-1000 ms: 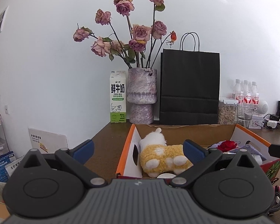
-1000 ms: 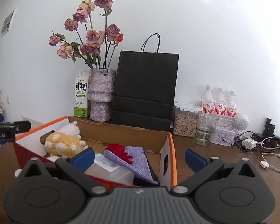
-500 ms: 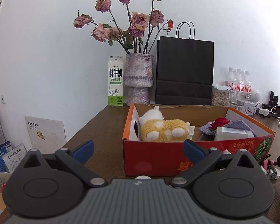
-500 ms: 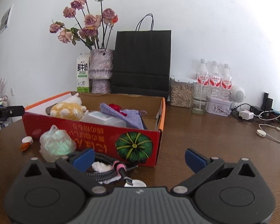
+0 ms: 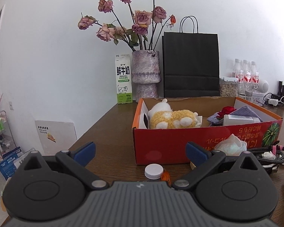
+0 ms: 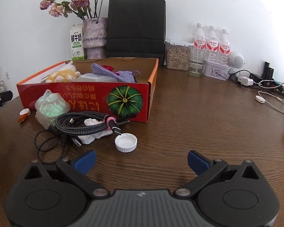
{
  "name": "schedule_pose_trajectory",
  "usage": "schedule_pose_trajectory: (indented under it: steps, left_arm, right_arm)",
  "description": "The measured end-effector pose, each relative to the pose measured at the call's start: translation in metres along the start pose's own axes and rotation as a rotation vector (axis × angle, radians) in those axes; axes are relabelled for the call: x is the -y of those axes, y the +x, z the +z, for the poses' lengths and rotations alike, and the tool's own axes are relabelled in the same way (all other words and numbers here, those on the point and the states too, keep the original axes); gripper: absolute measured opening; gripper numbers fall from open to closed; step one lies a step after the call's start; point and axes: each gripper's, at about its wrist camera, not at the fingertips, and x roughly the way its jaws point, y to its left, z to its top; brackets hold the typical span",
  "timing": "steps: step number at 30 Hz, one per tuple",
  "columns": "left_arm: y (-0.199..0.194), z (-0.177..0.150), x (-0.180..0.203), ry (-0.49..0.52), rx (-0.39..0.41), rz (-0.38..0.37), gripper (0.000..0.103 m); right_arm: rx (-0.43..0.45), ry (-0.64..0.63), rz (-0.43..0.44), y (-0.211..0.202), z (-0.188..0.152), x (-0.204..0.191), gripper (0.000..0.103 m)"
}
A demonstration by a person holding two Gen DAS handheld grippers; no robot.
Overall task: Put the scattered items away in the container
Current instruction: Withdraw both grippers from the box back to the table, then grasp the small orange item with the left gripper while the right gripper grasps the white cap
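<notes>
A red cardboard box [image 6: 89, 96] [image 5: 170, 143] holds a yellow plush toy [image 5: 172, 120], a white container [image 5: 240, 120], a purple cloth [image 6: 111, 73] and a red item [image 5: 226, 110]. On the table in front of it lie a green-white plastic bag [image 6: 51, 107] [image 5: 230, 144], a coiled braided cable [image 6: 85, 123], crumpled white paper [image 6: 90, 132], a white cap [image 6: 126, 142] and a second white cap [image 5: 154, 171] beside a small orange item [image 5: 165, 176]. My left gripper [image 5: 141, 151] is open and empty, just behind that cap. My right gripper [image 6: 142, 159] is open and empty, near the first cap.
A milk carton [image 5: 123, 79], a vase of dried roses [image 5: 145, 77] and a black paper bag [image 5: 190, 66] stand at the back. Water bottles [image 6: 211, 41], a glass [image 6: 196, 66], a seed jar [image 6: 177, 56], a tin and chargers with cables [image 6: 268, 87] are at the right.
Both grippers have pulled back and away from over the box. The scattered items in front of the box have come into view. Both stay open.
</notes>
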Motion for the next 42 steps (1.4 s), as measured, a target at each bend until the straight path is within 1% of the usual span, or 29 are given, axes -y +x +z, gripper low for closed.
schedule_pose_trajectory:
  steps: [2, 6, 10, 11, 13, 19, 22, 24, 25, 27, 28, 30, 31, 33, 34, 38, 39, 40, 41, 42]
  left_arm:
    - [0.000, 0.000, 0.000, 0.001, -0.015, -0.021, 0.103]
    - [0.004, 0.000, -0.001, -0.003, -0.041, -0.043, 0.103]
    - [0.010, 0.000, 0.001, 0.010, -0.080, -0.065, 0.103]
    - [0.011, 0.000, 0.002, 0.012, -0.090, -0.066, 0.103]
    - [0.015, 0.000, 0.003, 0.017, -0.113, -0.068, 0.103]
    - [0.034, -0.002, 0.006, 0.028, -0.227, -0.071, 0.102]
    - [0.042, -0.002, 0.004, 0.015, -0.258, -0.055, 0.099]
    - [0.046, -0.003, 0.004, 0.015, -0.284, -0.058, 0.087]
    - [0.048, -0.003, 0.004, 0.016, -0.293, -0.060, 0.084]
    - [0.047, -0.004, 0.004, 0.017, -0.295, -0.059, 0.073]
    - [0.047, -0.004, 0.003, 0.015, -0.292, -0.062, 0.070]
    - [0.046, -0.005, 0.004, 0.016, -0.299, -0.077, 0.056]
    - [0.047, -0.005, 0.005, 0.018, -0.307, -0.086, 0.052]
    - [0.047, -0.006, 0.006, 0.017, -0.323, -0.110, 0.038]
    - [0.046, -0.006, 0.007, 0.018, -0.320, -0.118, 0.035]
    - [0.043, -0.007, 0.009, 0.016, -0.320, -0.158, 0.017]
    - [0.043, -0.008, 0.009, 0.013, -0.320, -0.168, 0.014]
    - [0.043, -0.008, 0.009, 0.009, -0.320, -0.172, 0.014]
    - [0.043, -0.008, 0.008, 0.001, -0.320, -0.178, 0.014]
    - [0.043, -0.008, 0.007, -0.008, -0.320, -0.183, 0.014]
  right_arm:
    - [-0.013, 0.019, -0.022, 0.003, 0.000, 0.003, 0.103]
    - [-0.058, 0.039, -0.041, 0.010, 0.000, 0.006, 0.103]
    - [-0.057, 0.042, -0.045, 0.013, 0.002, 0.005, 0.102]
    - [-0.063, 0.036, -0.045, 0.015, 0.003, 0.003, 0.101]
    - [-0.071, 0.037, -0.041, 0.020, 0.006, 0.000, 0.096]
    - [-0.070, 0.039, -0.041, 0.033, 0.016, -0.007, 0.095]
    - [-0.069, 0.043, -0.036, 0.035, 0.018, -0.008, 0.094]
    - [-0.069, 0.043, -0.033, 0.036, 0.019, -0.008, 0.094]
    - [-0.068, 0.043, -0.031, 0.036, 0.019, -0.008, 0.093]
    - [-0.065, 0.043, -0.030, 0.036, 0.019, -0.008, 0.091]
    - [-0.064, 0.043, -0.028, 0.036, 0.019, -0.008, 0.091]
    - [-0.062, 0.044, -0.028, 0.035, 0.019, -0.008, 0.090]
    - [-0.061, 0.045, -0.029, 0.035, 0.019, -0.007, 0.089]
    - [-0.059, 0.047, -0.030, 0.035, 0.019, -0.007, 0.087]
    - [-0.057, 0.047, -0.030, 0.035, 0.019, -0.007, 0.086]
    - [-0.052, 0.046, -0.026, 0.035, 0.019, -0.007, 0.080]
    - [-0.048, 0.044, -0.023, 0.034, 0.019, -0.007, 0.075]
    - [-0.043, 0.042, -0.018, 0.034, 0.020, -0.008, 0.067]
    - [-0.038, 0.040, -0.012, 0.033, 0.020, -0.008, 0.062]
    - [-0.032, 0.039, -0.006, 0.032, 0.020, -0.008, 0.049]
